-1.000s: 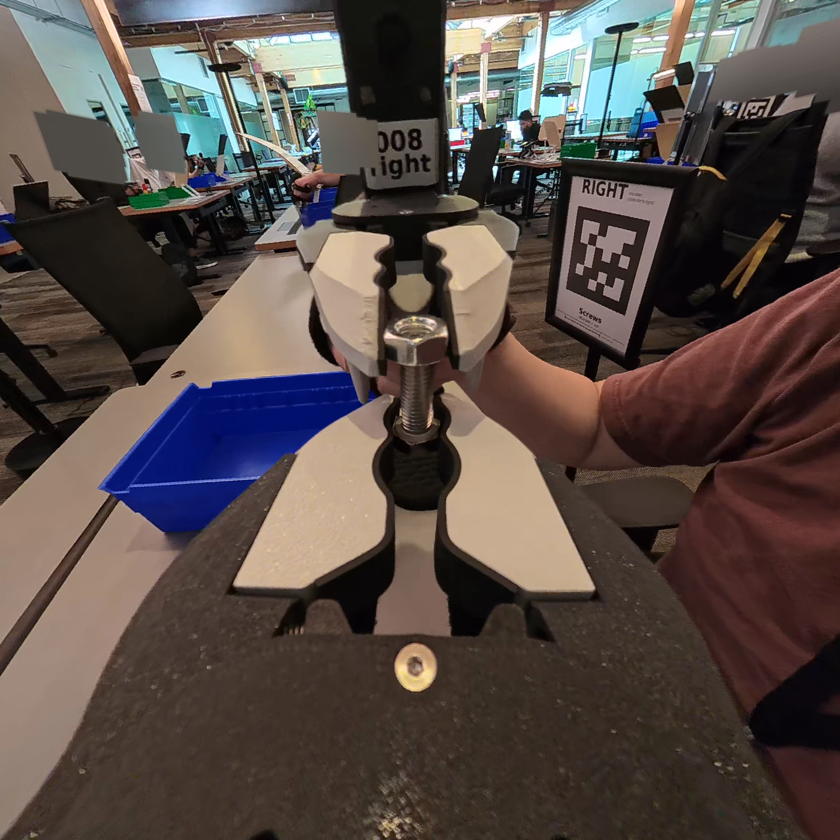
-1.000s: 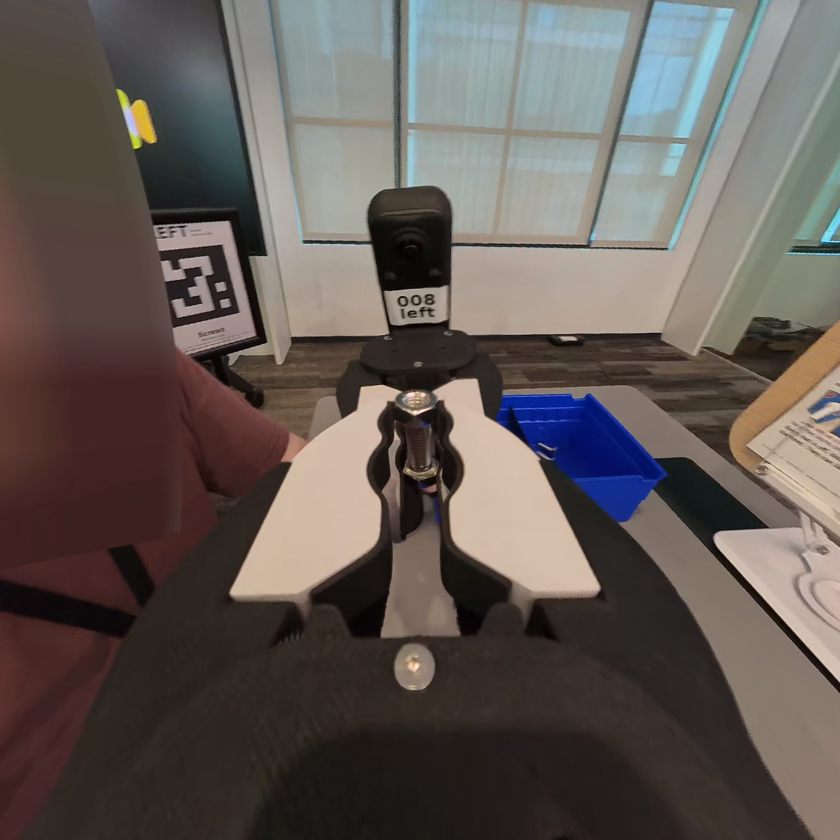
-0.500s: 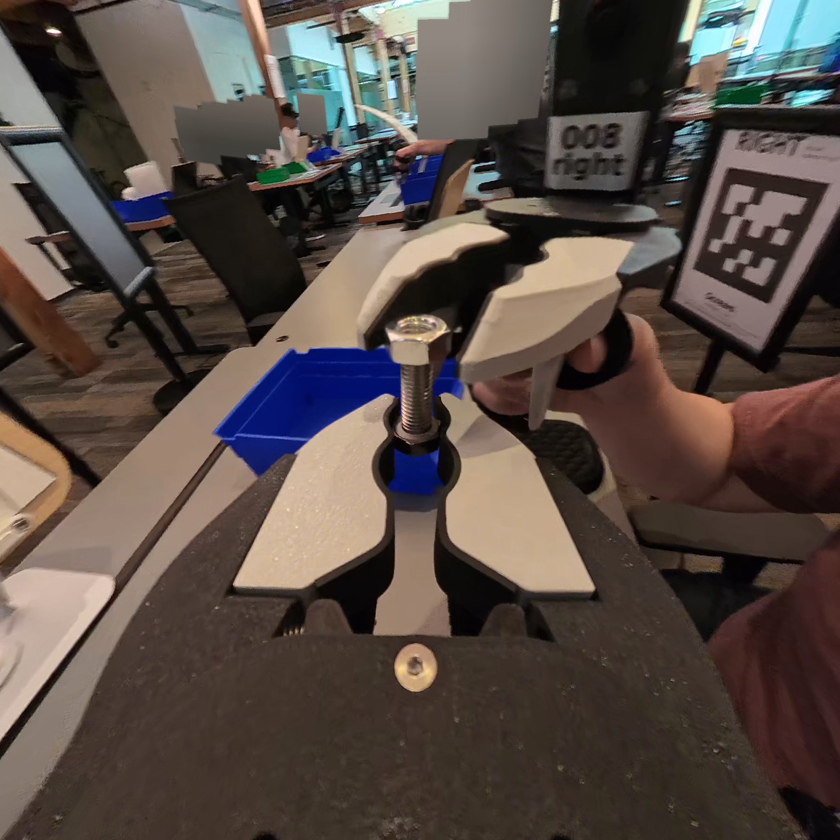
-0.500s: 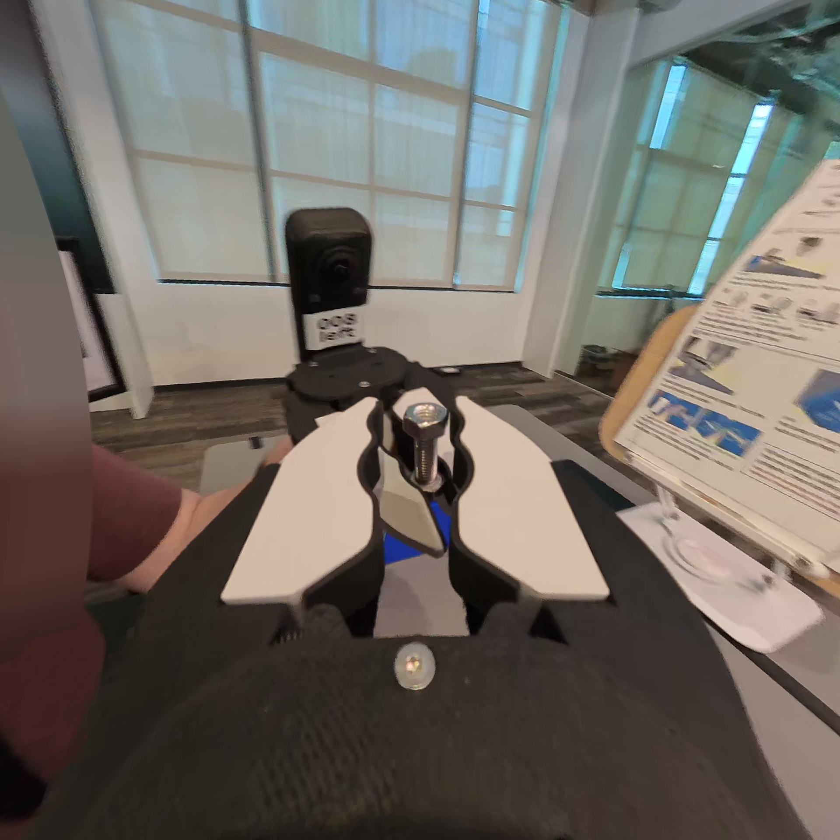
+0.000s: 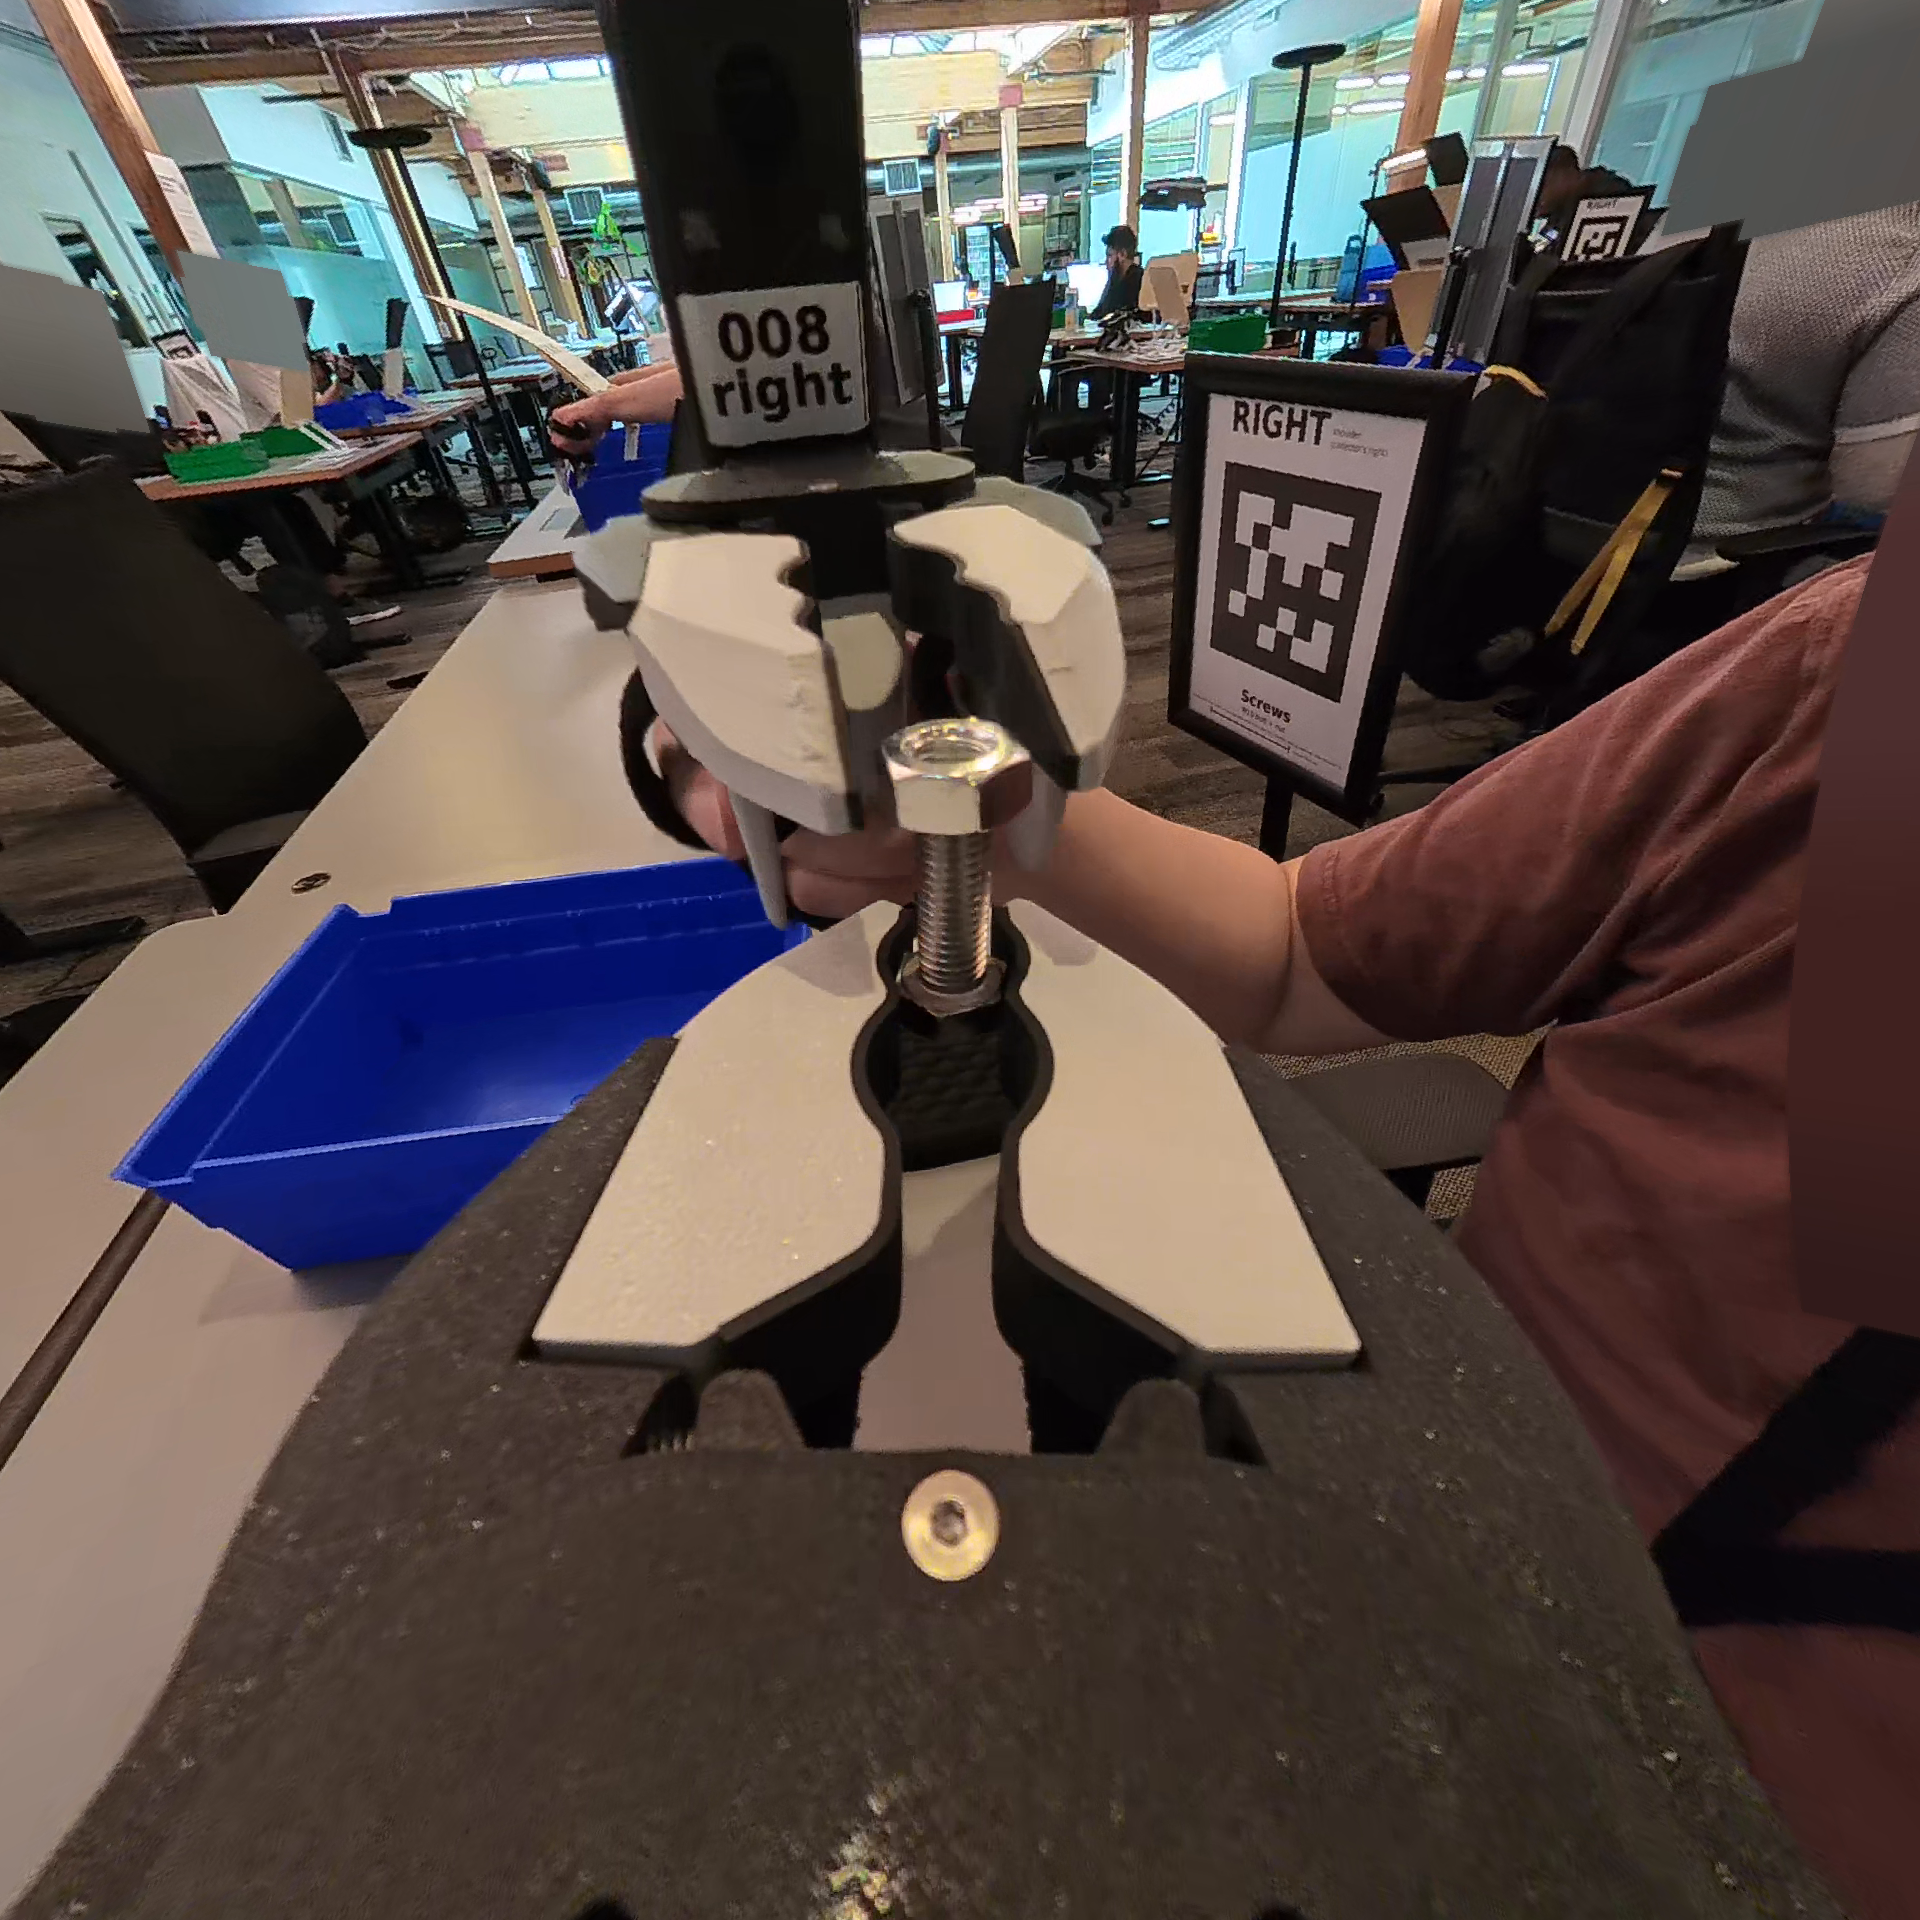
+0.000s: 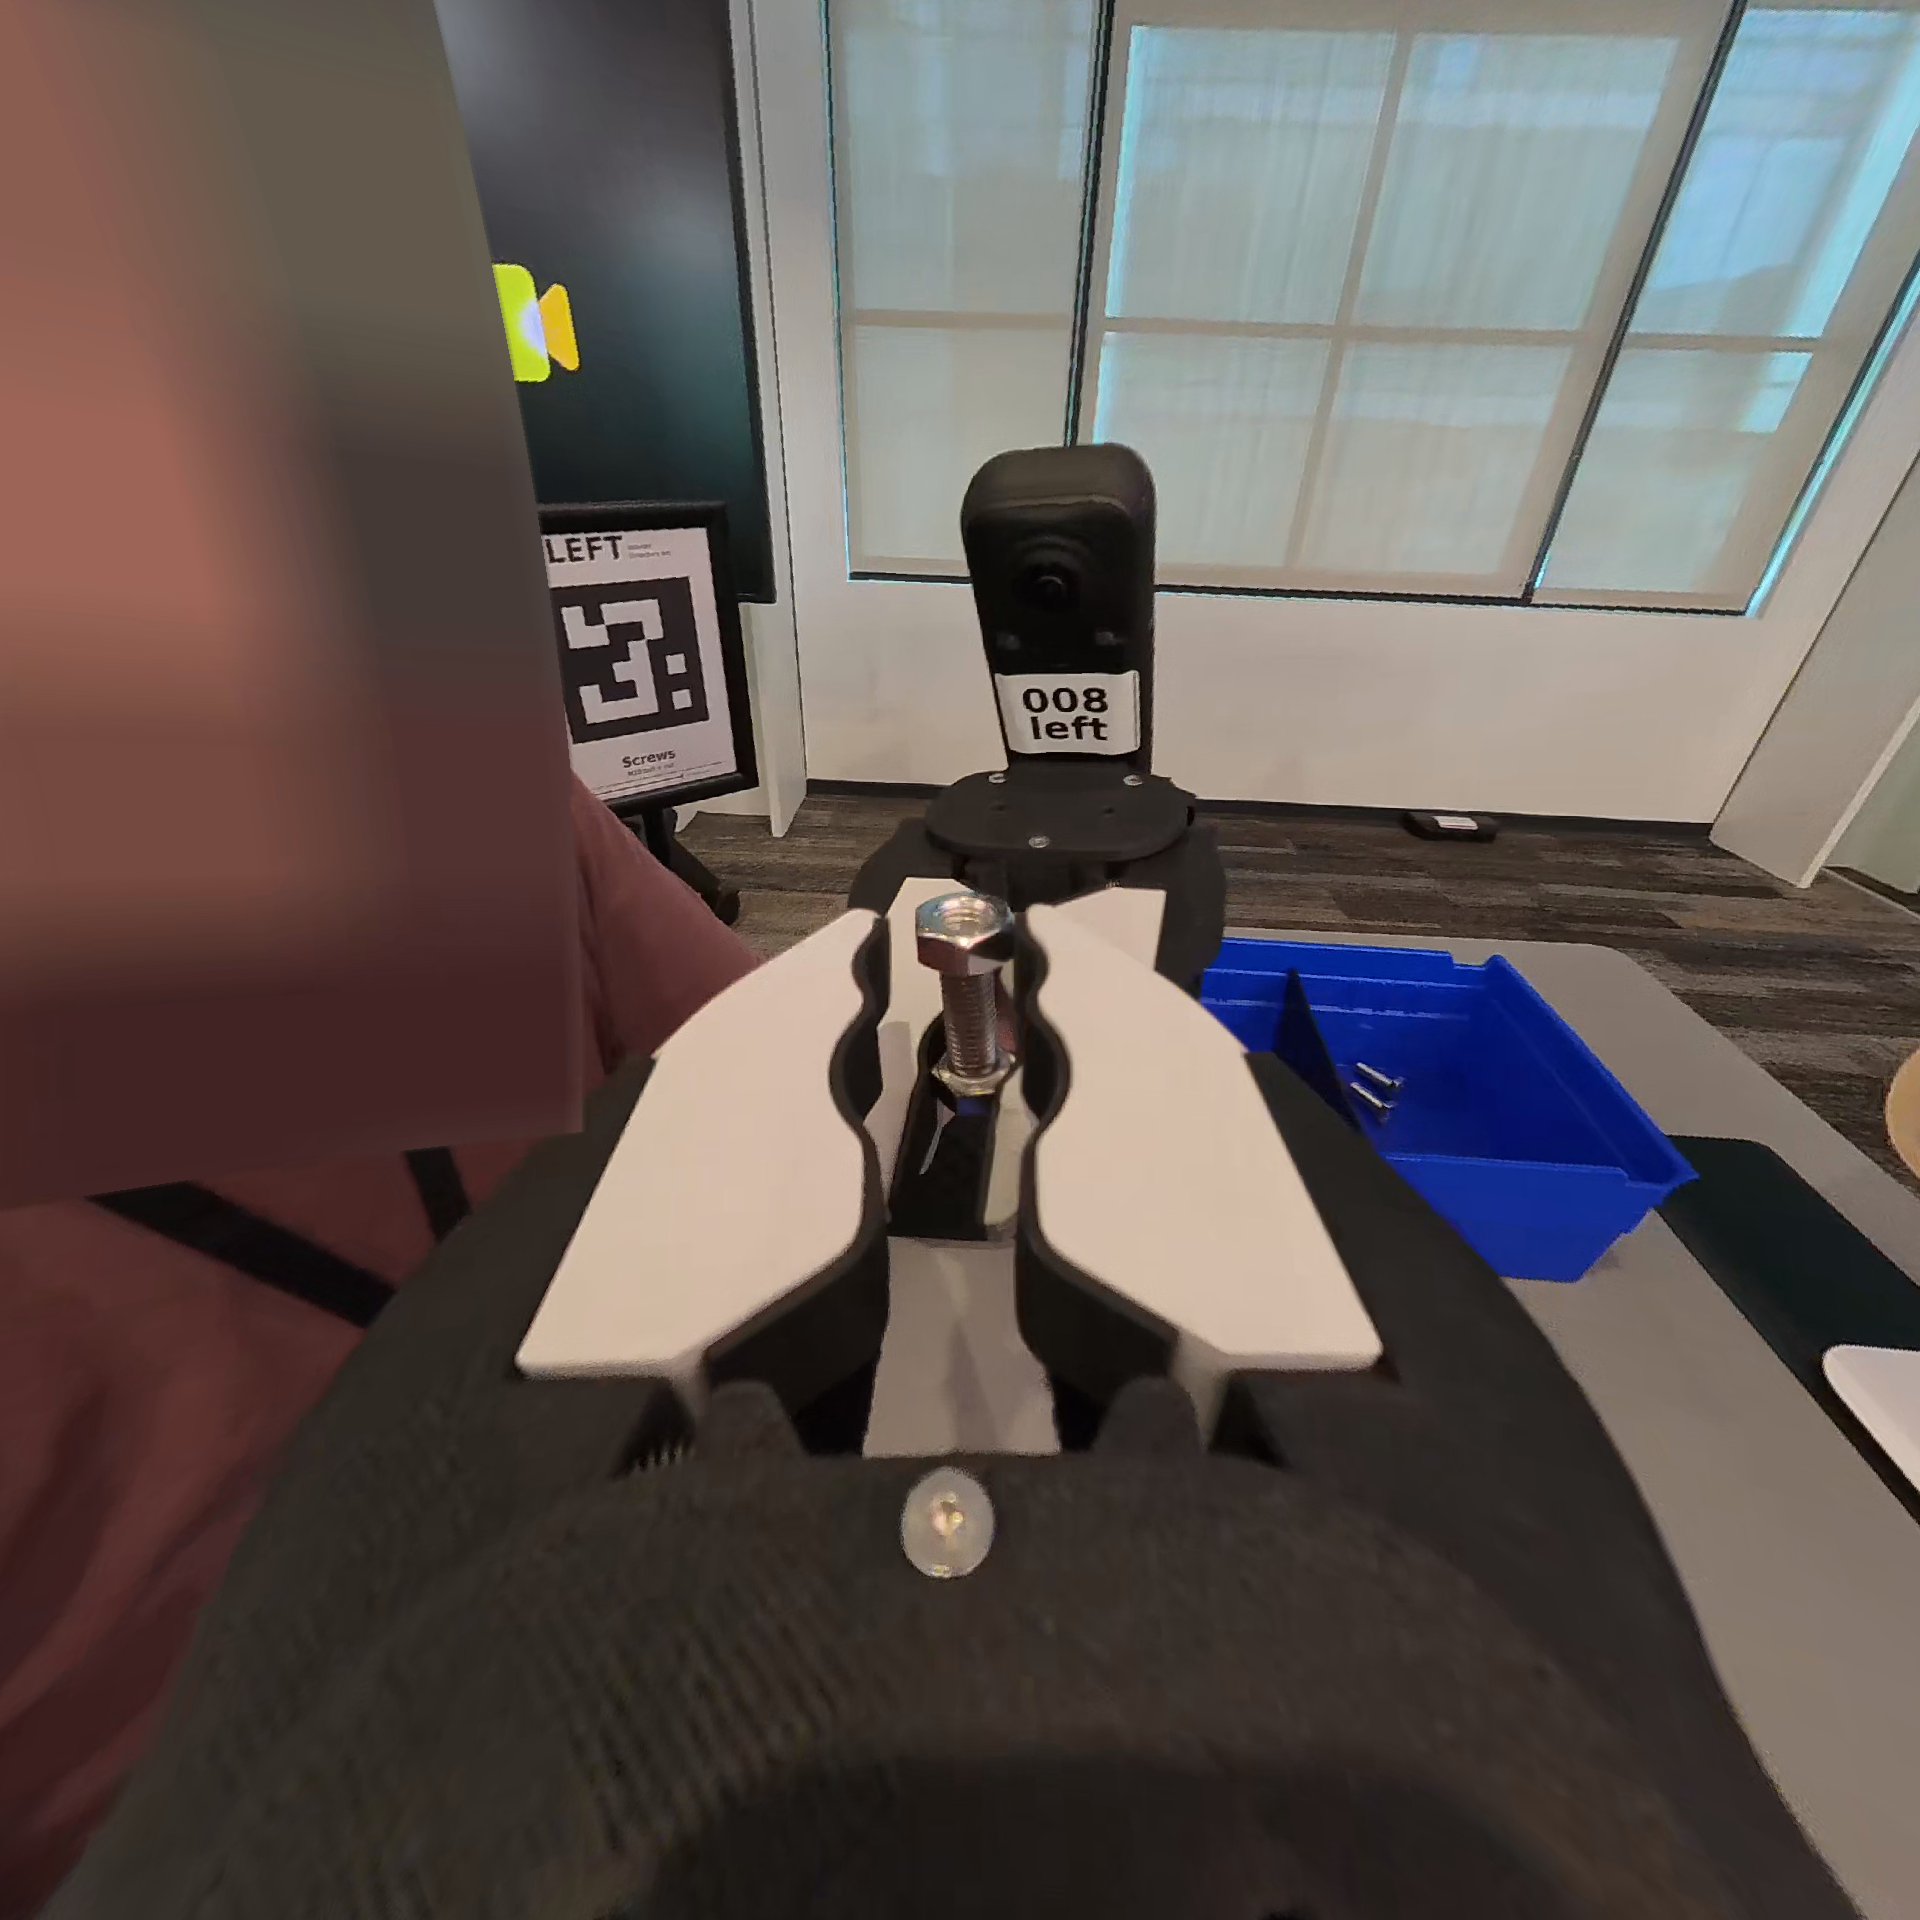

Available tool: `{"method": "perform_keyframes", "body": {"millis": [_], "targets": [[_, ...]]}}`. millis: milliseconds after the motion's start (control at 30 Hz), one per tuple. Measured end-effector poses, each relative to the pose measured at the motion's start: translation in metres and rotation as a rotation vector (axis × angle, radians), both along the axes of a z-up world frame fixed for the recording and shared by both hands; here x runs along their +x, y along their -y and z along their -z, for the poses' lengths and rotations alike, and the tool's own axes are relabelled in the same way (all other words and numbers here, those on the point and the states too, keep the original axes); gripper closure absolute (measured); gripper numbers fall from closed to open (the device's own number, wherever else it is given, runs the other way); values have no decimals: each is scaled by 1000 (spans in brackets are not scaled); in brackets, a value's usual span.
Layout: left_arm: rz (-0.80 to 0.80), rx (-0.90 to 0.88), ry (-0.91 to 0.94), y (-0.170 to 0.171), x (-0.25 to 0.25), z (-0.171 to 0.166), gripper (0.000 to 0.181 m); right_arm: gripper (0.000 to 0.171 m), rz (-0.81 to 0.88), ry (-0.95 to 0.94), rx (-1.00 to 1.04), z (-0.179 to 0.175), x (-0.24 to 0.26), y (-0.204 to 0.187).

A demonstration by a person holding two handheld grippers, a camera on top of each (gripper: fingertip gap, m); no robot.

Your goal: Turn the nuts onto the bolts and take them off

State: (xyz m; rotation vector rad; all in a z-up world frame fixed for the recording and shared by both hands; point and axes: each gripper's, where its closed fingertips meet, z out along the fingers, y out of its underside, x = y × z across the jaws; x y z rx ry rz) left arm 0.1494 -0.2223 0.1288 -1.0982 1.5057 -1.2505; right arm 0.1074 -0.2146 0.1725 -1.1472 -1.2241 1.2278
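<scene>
Since half a second ago the right tongs [image 6: 961, 940] have swung back square to the left tongs [image 5: 951, 961], whose tips clamp the bolt [image 5: 948, 914] low. The right tongs sit slightly parted around the nut [image 5: 954, 779]; contact is unclear. Only the right wrist view shows small screws [image 6: 1374, 1091] in the blue bin [image 6: 1538, 1195].

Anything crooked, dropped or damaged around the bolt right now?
Nothing stands out. The silver threaded bolt stands upright between both grippers, its silver hex nut sitting level on top, and the blue plastic bin rests flat on the table.

Blue bin [image 5: 436, 1049] blocks table [image 5: 457, 748] beside claws; room above bin.
</scene>
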Motion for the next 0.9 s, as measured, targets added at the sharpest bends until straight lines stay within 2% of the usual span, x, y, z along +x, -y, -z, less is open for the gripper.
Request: {"method": "perform_keyframes", "body": {"millis": [233,467,567,633,700,800,900], "targets": [[-74,19,0,-12,0,0,168,154,124,-22,11,1,-1,-14],[-352,89,-19,-52,0,4,168,154,554,-46,44,5,2,-46],[-388,104,-30,-57,-1,6,168,153,623,-58,52,7,2,-49],[-368,96,-29,-55,-1,6,168,152,591,-55,59,6,1,-46],[-304,65,-19,-46,0,4,168,137,496,-50,80,4,-2,-37],[-189,32,-7,-29,1,2,168,134,300,-25,104,1,-4,-17],[-89,-10,2,-14,0,-1,168,135,204,-25,108,-5,0,-10]]}}
